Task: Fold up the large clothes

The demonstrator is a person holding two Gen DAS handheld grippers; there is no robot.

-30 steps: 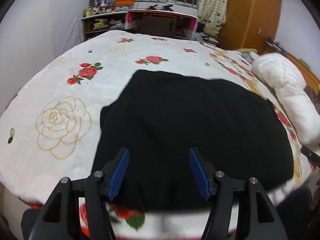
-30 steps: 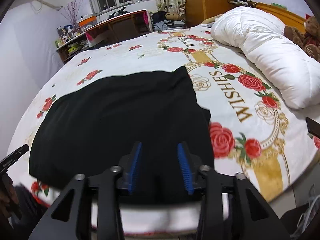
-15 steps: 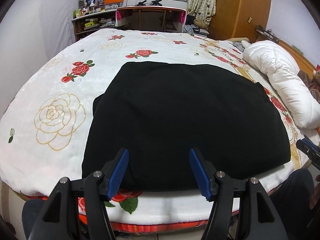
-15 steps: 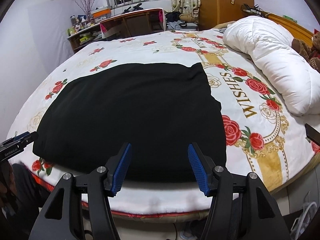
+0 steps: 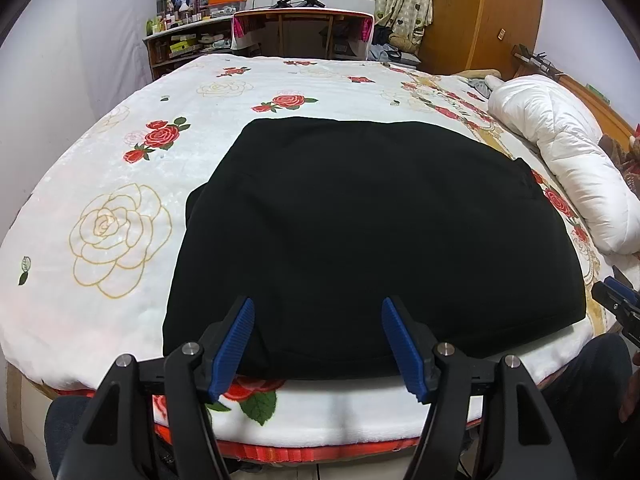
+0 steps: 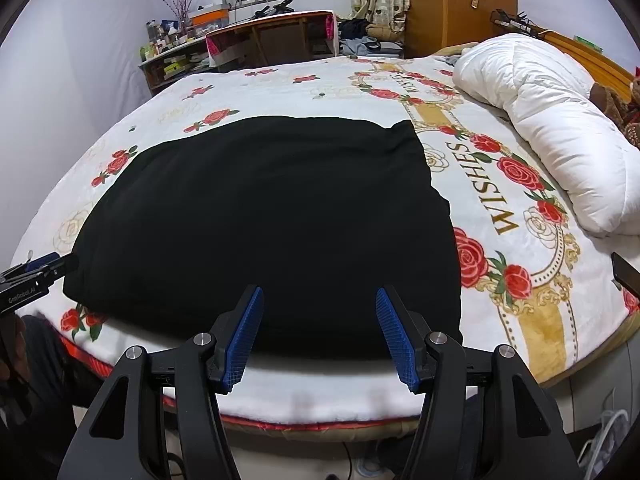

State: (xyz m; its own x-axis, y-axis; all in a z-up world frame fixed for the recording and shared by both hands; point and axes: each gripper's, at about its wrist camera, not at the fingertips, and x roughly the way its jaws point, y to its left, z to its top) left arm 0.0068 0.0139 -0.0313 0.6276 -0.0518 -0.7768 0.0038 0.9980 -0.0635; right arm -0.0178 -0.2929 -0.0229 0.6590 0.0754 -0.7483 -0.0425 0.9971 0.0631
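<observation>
Left wrist view gives me the left gripper [image 5: 316, 312] with its ribbed blue pads [image 5: 234, 344] spread wide and empty, hanging over the near edge of the bed. Its jaws have been opening a touch further in the last half second, and nothing sits between them. Beyond the fingertips lies the black cloth garment [image 5: 360, 240], folded into a broad, roughly rectangular slab, flat on the white fleece bedspread printed with red roses and gold outline roses [image 5: 120, 184]. I see the garment's near hem running along the front edge of the mattress, just beyond the pads, and I cannot say that either pad touches it. A small flap of the cloth pokes out at the left side of the fold.

From the right wrist view, the right gripper [image 6: 320, 320] is also parted and holding nothing; its jaws opened earlier in the past second. The same garment [image 6: 260, 220] fills the middle of that picture, its right edge lying next to the gold word "WISHES" [image 6: 486, 188] on the spread. At the far left I can make out the tip of the left gripper [image 6: 38, 270], near the garment's left corner.

A rolled white quilted duvet [image 6: 560, 128] rests along the right side of the bed, well apart from the garment. Behind the bed stand a wooden desk [image 5: 304, 28], cluttered shelves [image 5: 184, 36] and an orange-brown wooden wardrobe [image 5: 480, 12].
</observation>
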